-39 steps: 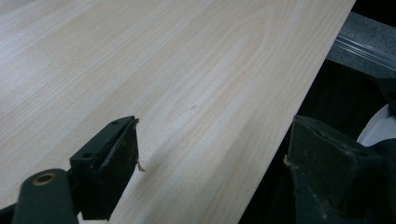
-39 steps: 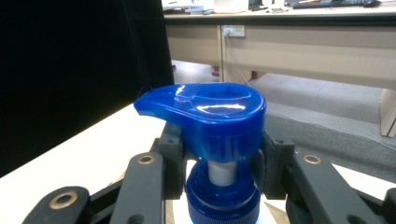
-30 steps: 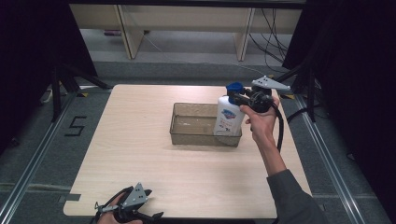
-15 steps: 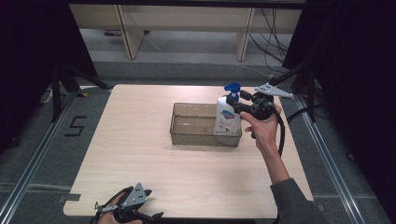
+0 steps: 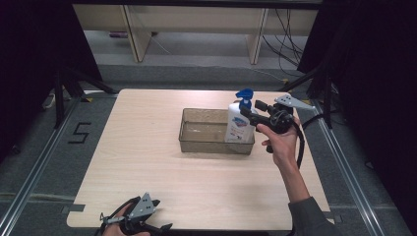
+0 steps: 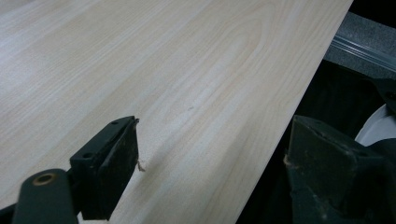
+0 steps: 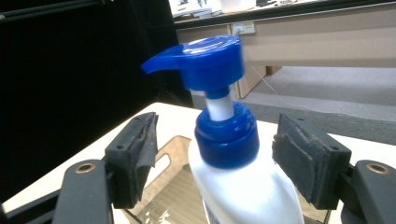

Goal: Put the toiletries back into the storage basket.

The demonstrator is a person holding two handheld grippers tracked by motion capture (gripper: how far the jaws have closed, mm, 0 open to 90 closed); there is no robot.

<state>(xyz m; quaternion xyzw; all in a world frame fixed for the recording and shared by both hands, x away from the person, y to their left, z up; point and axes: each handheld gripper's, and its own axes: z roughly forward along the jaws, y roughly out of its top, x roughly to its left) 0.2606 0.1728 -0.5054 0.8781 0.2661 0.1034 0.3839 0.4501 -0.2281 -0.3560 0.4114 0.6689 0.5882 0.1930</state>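
Now right gripper (image 7: 215,163) jaws, just opened, straddle upright soap bottle (image 7: 233,186) neck without touching, in tray (image 5: 216,142) right end.

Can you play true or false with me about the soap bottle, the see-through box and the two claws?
1. The soap bottle stands upright in the clear box. True.
2. The bottle's pump top is red. False: it is blue.
3. The right claw squeezes the bottle tight. False: its jaws have just been opening, and the bottle's neck stands between them with gaps on both sides.
4. The left claw is at the near edge of the table, far from the box. True.
5. The left claw holds a cup. False: its jaws are open with nothing between them but bare table.
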